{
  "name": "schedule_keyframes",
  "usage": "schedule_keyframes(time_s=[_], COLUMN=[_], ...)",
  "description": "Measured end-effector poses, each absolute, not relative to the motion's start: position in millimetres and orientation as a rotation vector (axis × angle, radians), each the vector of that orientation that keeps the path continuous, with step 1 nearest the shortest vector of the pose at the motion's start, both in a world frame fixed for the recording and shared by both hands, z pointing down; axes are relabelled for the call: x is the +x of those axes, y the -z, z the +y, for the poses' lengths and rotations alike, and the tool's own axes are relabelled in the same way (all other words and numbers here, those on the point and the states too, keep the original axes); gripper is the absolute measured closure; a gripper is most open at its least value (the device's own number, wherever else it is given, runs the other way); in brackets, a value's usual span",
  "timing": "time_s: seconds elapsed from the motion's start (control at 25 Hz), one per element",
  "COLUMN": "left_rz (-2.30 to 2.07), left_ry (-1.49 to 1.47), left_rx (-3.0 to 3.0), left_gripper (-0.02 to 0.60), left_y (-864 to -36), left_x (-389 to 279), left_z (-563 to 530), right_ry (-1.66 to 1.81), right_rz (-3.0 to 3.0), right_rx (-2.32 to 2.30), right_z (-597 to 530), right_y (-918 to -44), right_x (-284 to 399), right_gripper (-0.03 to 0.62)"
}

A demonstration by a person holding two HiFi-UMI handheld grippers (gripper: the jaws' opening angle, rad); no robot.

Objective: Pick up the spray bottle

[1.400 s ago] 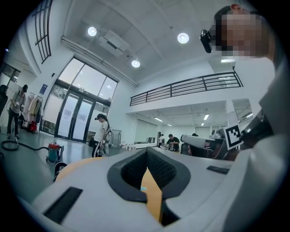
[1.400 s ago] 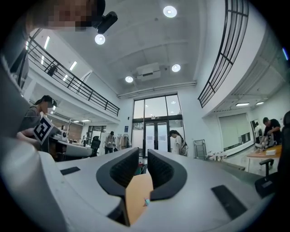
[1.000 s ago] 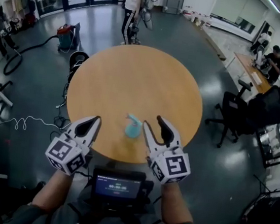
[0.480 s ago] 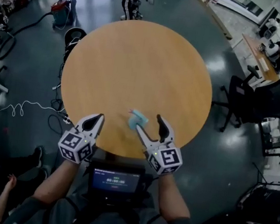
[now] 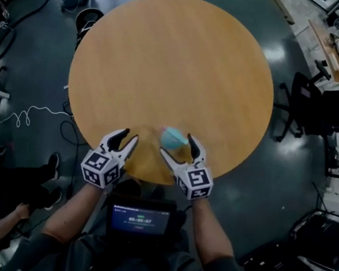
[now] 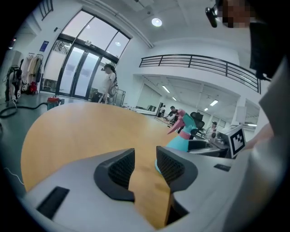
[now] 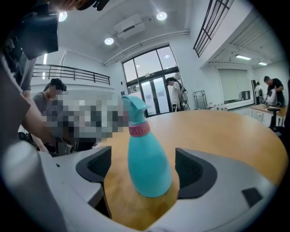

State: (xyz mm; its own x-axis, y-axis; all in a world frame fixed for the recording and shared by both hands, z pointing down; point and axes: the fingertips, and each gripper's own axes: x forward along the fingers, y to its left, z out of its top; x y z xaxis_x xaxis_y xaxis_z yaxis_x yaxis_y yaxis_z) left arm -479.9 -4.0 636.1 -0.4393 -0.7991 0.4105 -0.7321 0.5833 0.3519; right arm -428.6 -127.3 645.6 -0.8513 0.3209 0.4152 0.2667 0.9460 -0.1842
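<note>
The right gripper (image 7: 144, 168) hangs low over the near edge of the round wooden table (image 5: 173, 58). Its 2 jaws are wide apart and opening. The teal spray bottle (image 7: 147, 158) stands upright between them, with a strip of table top showing on each side, so neither pad presses on it. The bottle's pink collar and nozzle rise above the jaws. To that claw's left, the left gripper (image 6: 145, 165) is also over the table's edge, its 2 jaws opening with a narrower gap and only wood between them. From this claw the bottle stands just past the right jaw, apart from it. Far beyond both claws, past the table's far rim, a person (image 7: 174, 96) stands by tall glass doors (image 7: 149, 97).
</note>
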Motion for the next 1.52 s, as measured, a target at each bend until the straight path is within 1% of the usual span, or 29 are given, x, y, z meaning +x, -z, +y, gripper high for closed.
schedule_keyframes(time_s=[0.04,0.16,0.2,0.36,0.6,1.0,1.12,1.36,1.52], left_rz=[-2.269,-2.257,-2.259,-2.251,-2.224,-2.196,-2.192,-2.195,-2.202], left_ry=[0.153,0.139,0.139,0.134,0.119,0.108,0.111,0.114,0.162], left_rx=[1.209,1.188,1.181,1.17,1.211,1.204,1.203,1.202,1.207], left_gripper=[0.438,0.431,0.428,0.413,0.383,0.382,0.382,0.382,0.382], left_y=[-642.4,-658.1,-661.4,-674.5,-683.8,-687.9,-688.4,-686.4,-676.5], left_x=[-482.0,-488.8,-491.2,-501.9,-511.4,-504.6,-504.7,-507.3,-510.5], left_z=[-5.6,-11.5,-14.5,-23.3,-24.3,-34.1,-33.1,-32.7,-35.2], right_ry=[-0.165,-0.183,-0.194,-0.176,-0.153,-0.121,-0.089,-0.04,-0.069], right_rz=[-2.632,-2.605,-2.602,-2.618,-2.656,-2.66,-2.669,-2.675,-2.677], right_rx=[-0.427,-0.41,-0.402,-0.408,-0.366,-0.371,-0.379,-0.373,-0.349], right_z=[-126.1,-125.3,-127.0,-130.0,-120.4,-116.1,-114.9,-116.7,-124.0], right_y=[-655.7,-669.1,-670.3,-684.3,-680.0,-678.9,-680.8,-685.3,-679.5], right_x=[-429.1,-437.1,-440.5,-453.9,-469.2,-474.8,-476.5,-478.4,-479.7], right_gripper=[0.146,0.1,0.095,0.095,0.095,0.095,0.097,0.143,0.148])
